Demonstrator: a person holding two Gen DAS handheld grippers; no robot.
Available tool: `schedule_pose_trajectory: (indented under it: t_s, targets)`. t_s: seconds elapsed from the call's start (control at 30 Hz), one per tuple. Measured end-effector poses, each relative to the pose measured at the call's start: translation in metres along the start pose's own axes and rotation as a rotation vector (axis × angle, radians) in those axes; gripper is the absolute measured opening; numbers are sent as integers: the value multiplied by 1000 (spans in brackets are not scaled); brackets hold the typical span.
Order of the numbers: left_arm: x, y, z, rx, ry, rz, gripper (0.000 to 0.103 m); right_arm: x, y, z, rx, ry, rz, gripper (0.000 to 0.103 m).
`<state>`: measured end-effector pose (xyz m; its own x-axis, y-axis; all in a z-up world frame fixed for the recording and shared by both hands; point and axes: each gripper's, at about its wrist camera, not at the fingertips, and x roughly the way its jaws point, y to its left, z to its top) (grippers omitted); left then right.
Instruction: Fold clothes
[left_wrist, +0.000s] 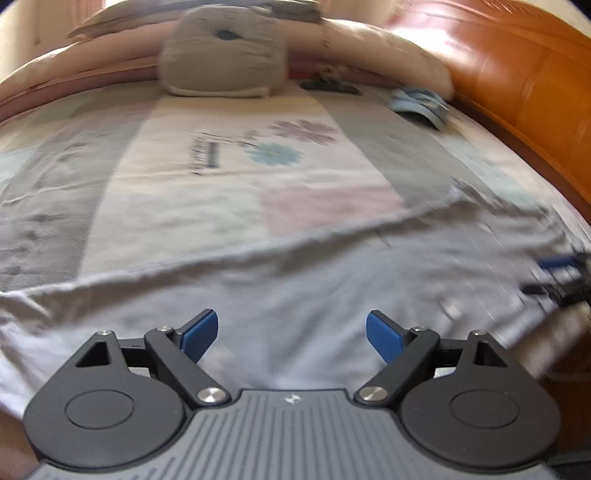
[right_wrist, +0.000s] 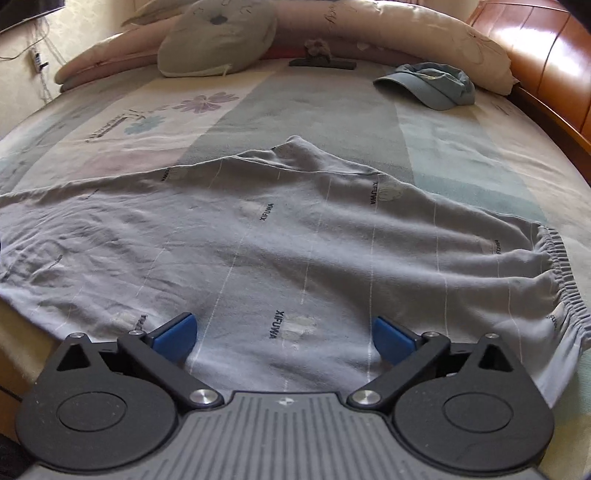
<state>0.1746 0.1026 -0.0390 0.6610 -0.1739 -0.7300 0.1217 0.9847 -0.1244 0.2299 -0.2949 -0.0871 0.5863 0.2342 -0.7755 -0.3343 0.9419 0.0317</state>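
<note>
Both claws tilt down over the grey trousers (right_wrist: 280, 236), left claw (left_wrist: 291, 334) and right claw (right_wrist: 284, 338) spread apart, empty; bed (right_wrist: 332, 103) with headboard (right_wrist: 546, 48).

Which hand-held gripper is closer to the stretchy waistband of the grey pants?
Right. The right hand-held gripper hovers left of the waistband; the left hand-held gripper is further left along the grey pants.
</note>
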Motion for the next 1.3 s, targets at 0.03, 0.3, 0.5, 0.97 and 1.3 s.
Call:
schedule_pose_trajectory:
  t_s: [0.03,0.3,0.5,0.97,1.3]
  targets:
    - [5,7,3,-16,-5,-6,87,1,0,0,7,1,-6,103]
    - [50,24,26,-36,-18,-16,97,-1,4,0,44,14,-47,103]
    - [12,25,21,-21,-43,-34,98,-9,17,11,57,41,-92,103]
    - [2,104,-12,-184,-55,117,98,22,127,52,-154,27,113,103]
    - [-24,103,-23,-143,-80,80,100,34,141,43,-151,75,75,103]
